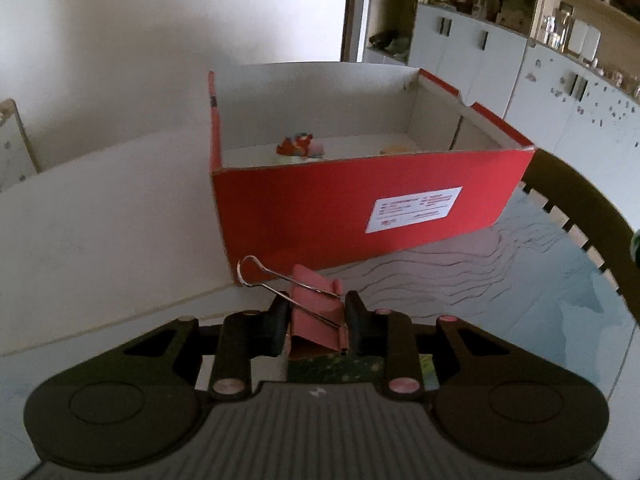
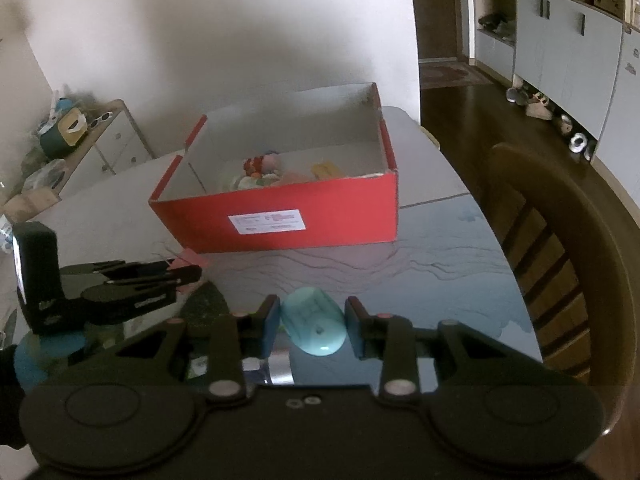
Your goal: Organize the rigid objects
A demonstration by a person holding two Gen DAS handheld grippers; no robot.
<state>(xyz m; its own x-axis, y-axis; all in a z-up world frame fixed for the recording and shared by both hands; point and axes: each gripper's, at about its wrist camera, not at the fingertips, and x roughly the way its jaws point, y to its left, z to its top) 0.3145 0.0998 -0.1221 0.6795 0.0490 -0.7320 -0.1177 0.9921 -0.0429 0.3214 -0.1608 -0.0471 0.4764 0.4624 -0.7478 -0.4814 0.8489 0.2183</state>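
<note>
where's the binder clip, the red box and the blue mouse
binder clip (image 1: 316, 316), left wrist view, on its pink body
red box (image 1: 320, 216), left wrist view, on its near outer wall
blue mouse (image 2: 314, 322), right wrist view, on its curved top

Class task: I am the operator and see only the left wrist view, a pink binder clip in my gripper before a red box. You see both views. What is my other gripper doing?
Observer: The right gripper has a pale teal oval object between its fingers.
Operator: What else lies in the red box?
Observer: Beside the colourful toy there is more: a pale round piece and a yellow item.
Operator: What stands left of the table?
Observer: A low white cabinet with a teal container on top.
</note>
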